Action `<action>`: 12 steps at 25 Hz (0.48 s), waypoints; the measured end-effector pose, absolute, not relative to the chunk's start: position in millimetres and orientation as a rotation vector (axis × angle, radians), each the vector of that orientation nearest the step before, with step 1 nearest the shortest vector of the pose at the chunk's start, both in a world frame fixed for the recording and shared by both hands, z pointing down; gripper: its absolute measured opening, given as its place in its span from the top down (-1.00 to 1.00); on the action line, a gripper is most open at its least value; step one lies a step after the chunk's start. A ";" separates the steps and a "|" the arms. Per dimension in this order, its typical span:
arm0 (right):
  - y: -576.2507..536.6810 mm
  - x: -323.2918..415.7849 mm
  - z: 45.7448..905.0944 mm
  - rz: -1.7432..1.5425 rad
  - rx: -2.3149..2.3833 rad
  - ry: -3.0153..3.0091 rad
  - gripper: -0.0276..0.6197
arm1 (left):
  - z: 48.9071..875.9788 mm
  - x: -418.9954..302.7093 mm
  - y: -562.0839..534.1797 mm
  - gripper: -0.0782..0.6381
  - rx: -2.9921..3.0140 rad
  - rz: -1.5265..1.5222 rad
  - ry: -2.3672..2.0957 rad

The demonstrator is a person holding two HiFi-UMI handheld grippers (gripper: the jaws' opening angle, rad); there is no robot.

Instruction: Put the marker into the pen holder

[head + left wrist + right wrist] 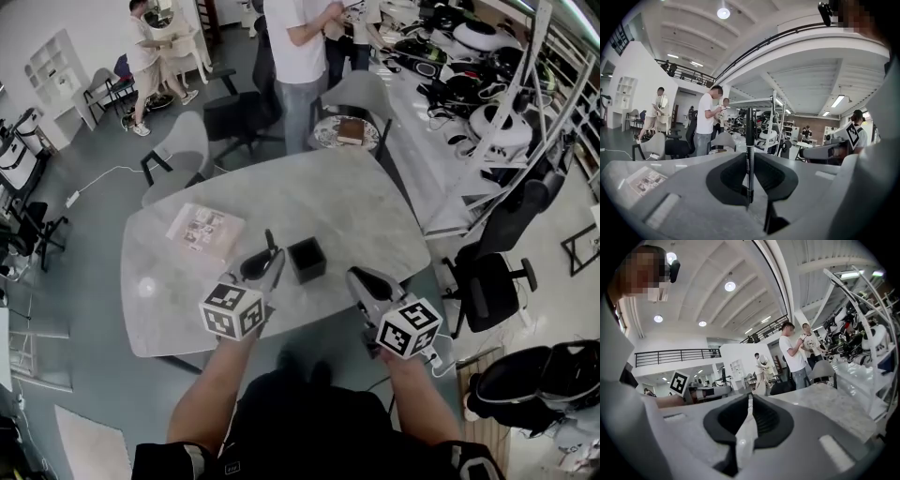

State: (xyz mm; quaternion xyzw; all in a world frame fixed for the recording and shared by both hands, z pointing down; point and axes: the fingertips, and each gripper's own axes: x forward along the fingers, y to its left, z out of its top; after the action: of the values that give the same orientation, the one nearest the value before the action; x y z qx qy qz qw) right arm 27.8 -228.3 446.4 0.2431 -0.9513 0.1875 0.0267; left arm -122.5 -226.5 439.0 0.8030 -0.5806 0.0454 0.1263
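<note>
No text, label, brand or number can be read anywhere here

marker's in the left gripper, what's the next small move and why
Probably shift the left gripper sideways until the marker is over the black pen holder. The marker stands upright, clamped in its jaws, but the holder sits on the table just beside it, not under it, with its open top free.
</note>
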 end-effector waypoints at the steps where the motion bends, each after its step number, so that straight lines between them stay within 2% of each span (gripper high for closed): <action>1: -234.1 25.4 446.1 0.571 0.757 -2.933 0.83 | 439.2 -125.0 -232.7 0.63 2.345 0.125 -1.680; 12: -272.7 -17.9 447.7 0.571 0.880 -2.859 0.83 | 440.0 -168.1 -274.5 0.63 2.413 0.048 -1.541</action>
State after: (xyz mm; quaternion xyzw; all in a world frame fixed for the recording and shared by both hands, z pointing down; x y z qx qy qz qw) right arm -17.9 -272.7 447.7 0.2886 -0.9377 0.1872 0.0479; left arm -168.1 -274.5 440.0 0.8345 -0.5331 0.0168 0.1385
